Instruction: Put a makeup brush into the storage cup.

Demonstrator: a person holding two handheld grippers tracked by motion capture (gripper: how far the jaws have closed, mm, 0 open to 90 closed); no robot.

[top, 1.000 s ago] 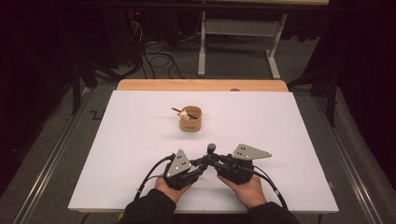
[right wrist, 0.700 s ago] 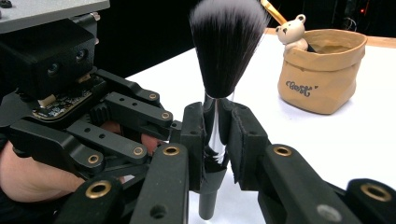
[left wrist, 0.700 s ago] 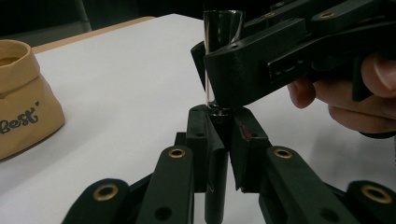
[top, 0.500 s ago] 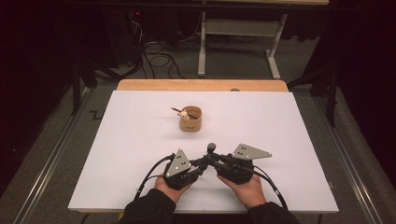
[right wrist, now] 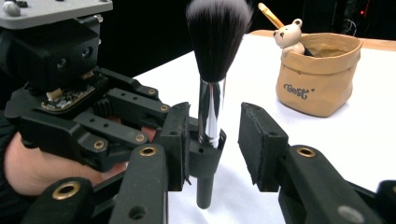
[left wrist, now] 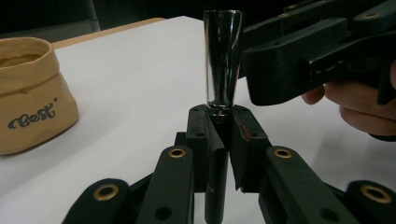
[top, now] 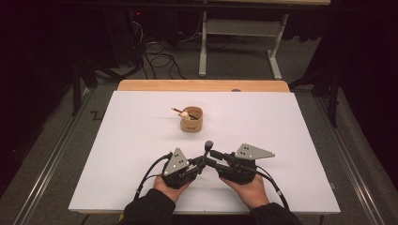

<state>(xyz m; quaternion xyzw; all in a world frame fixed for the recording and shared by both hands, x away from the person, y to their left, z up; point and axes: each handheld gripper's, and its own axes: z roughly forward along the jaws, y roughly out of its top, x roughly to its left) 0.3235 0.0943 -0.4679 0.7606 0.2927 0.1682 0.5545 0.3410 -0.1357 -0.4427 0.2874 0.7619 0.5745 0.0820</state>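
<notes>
A makeup brush (right wrist: pixel 210 107) with a black handle, a silver ferrule and dark bristles stands upright near the table's front. My left gripper (left wrist: pixel 224 122) is shut on its handle, and its ferrule (left wrist: pixel 223 60) rises above the jaws. My right gripper (right wrist: pixel 219 144) faces it from the other side. Its jaws have just been opening and now stand apart, with the brush between them and the right pad clear of it. In the high view the left gripper (top: pixel 201 162) and right gripper (top: pixel 212 157) meet under the brush head (top: pixel 208 145).
A tan soft pouch (top: pixel 192 120) marked "Best" sits at mid-table beyond the grippers. It holds a bear-topped stick (right wrist: pixel 288 35) and a gold-handled item. The white table top (top: pixel 117 154) has a wooden strip along its far edge.
Both hands, the brush and the pouch stand where they were. The high view is too small to show any jaw movement.
</notes>
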